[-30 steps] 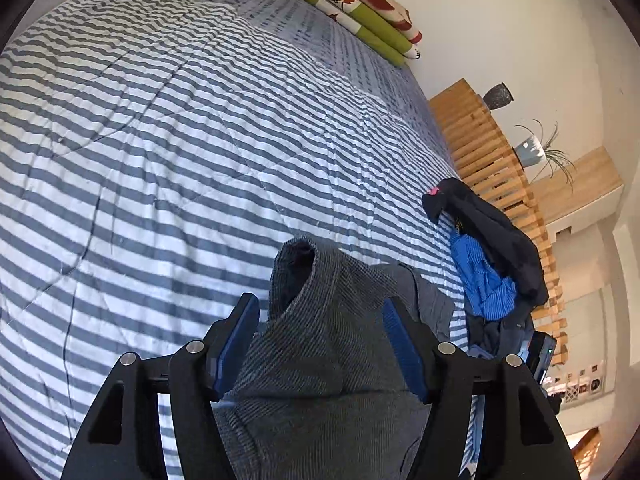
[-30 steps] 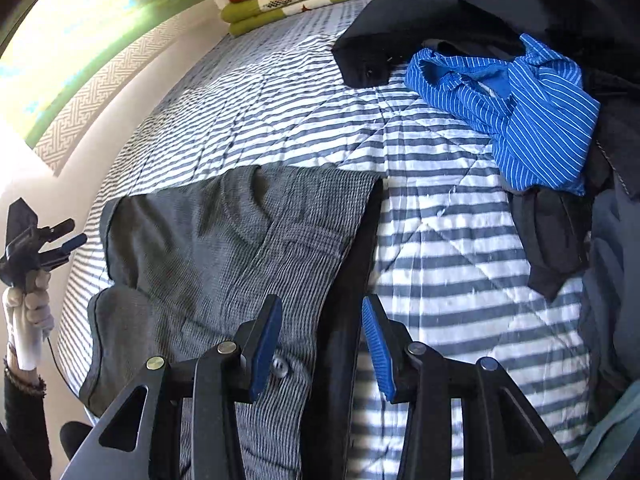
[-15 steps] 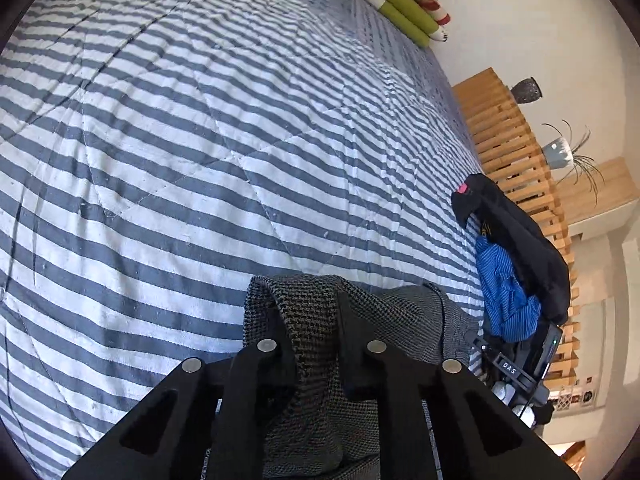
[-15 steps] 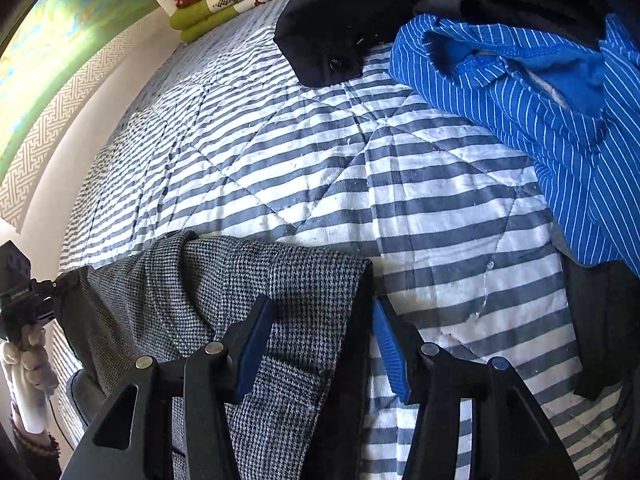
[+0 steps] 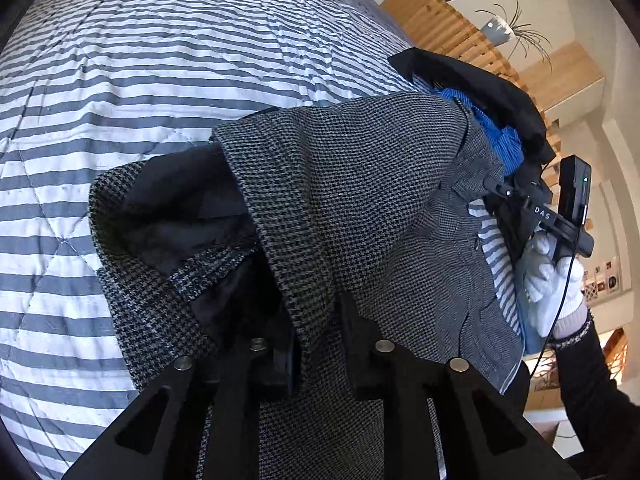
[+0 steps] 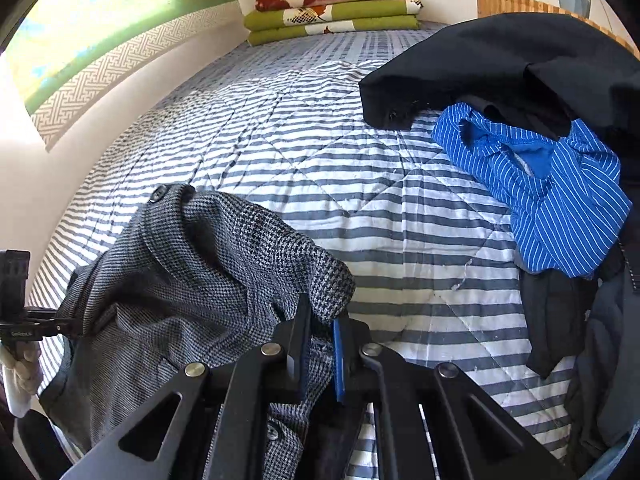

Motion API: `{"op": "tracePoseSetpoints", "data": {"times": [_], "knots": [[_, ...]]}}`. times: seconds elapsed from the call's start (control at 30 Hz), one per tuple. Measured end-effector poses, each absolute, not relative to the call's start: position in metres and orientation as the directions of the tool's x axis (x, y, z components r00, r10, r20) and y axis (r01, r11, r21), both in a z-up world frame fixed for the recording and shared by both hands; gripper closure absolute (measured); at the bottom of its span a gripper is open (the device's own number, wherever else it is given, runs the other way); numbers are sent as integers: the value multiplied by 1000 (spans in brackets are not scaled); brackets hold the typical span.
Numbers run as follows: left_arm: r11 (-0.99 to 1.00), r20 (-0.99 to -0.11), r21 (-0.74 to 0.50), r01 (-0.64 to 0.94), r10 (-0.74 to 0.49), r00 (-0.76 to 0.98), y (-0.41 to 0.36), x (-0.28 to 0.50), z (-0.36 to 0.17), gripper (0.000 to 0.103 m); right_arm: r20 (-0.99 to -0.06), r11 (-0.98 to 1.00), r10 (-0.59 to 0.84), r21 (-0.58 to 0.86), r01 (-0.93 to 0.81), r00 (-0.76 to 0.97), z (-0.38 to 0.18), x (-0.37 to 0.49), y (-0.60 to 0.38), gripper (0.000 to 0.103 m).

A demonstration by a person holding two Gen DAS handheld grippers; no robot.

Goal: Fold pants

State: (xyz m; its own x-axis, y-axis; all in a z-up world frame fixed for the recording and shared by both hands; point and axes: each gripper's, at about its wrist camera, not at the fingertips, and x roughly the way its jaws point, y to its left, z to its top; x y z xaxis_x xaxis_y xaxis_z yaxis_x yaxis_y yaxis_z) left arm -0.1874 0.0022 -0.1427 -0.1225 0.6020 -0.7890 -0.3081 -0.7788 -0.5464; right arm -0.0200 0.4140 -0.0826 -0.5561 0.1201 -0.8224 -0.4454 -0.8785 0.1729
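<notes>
- Pants (image 5: pixel 360 184) now bunched up and lifted off the bed (image 5: pixel 120 80), draped over both grippers; a second ago they lay mostly flat ahead of the right gripper (image 6: pixel 320 340).
- Right gripper: was spread over the waist edge, now pressed together, pinching a pants edge right at its tips. Button (image 6: pixel 158 193) sits up-left of it.
- Left gripper (image 5: pixel 316 344): clamped on the cloth half a second ago, jaws now opening again; fabric fold still runs between them, pads look to be on the cloth, so I read it as still gripping.
- Meaning, as a guess: both ends picked up, a fold or re-lay is about to start; nothing folded neatly yet.
- Clothes pile (image 6: pixel 540 184) (blue striped, black) lies ahead-right of the right gripper, apart from the pants.
- Writing: "DAS" on the right gripper's body in the left view (image 5: pixel 542 213). Small print on the left gripper in the right view, unreadable.
</notes>
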Motion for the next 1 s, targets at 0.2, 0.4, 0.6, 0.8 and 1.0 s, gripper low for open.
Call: {"op": "tracePoseSetpoints", "data": {"times": [0.2, 0.4, 0.6, 0.8, 1.0], "knots": [[-784, -761, -570, -248, 617, -202, -13, -214, -114, 46, -827, -876, 112, 180, -448, -550, -84, -20, 410, 95], [-775, -758, -624, -93, 630, -169, -27, -277, -132, 37, -829, -885, 100, 179, -430, -550, -84, -23, 402, 95], [-809, -789, -585, -62, 585, -189, -16, -302, -149, 98, -832, -890, 112, 159, -427, -544, -85, -27, 398, 95], [-825, -709, -530, -197, 559, -430, -31, -295, -79, 97, -795, -898, 181, 106, -427, -579, -53, -33, 408, 95], [-910, -696, -327, -257, 415, -585, -19, -324, -44, 90, -746, -898, 225, 90, -430, -626, -26, -57, 431, 95]]}}
